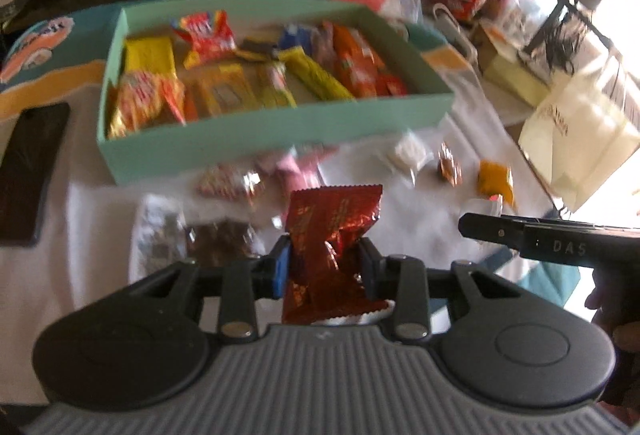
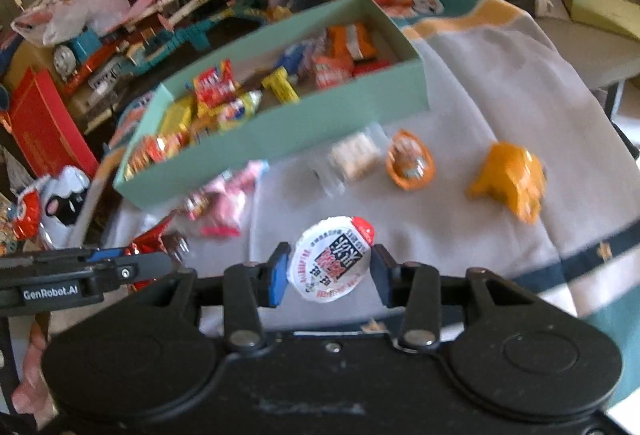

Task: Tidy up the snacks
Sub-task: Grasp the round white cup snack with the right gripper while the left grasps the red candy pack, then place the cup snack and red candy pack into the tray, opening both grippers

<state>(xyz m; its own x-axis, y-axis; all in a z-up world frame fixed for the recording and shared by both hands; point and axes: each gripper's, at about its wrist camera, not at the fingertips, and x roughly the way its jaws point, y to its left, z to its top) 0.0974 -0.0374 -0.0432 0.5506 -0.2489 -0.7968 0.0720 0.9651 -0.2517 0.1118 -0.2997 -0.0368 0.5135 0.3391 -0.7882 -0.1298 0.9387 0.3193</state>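
Two snacks are held, one per gripper. In the left wrist view the left gripper [image 1: 325, 263] is seen lower centre, its fingers pinched on a crumpled red foil packet [image 1: 330, 247]; the right gripper appears there only as a black bar at right. The right wrist view alone shows the right gripper [image 2: 330, 269] with its fingers clamped on a round white-lidded cup [image 2: 330, 259], whose print is hard to read. A green box [image 1: 276, 133] of mixed wrappers fills upper centre in both views. Loose on the white surface [image 2: 460, 235] in front of it lie an orange packet [image 2: 510, 177], a round orange sweet [image 2: 410, 161] and pink wrappers [image 2: 234, 195], all blurred. A dark phone [image 1: 32, 171] at left is visible only from the left wrist.
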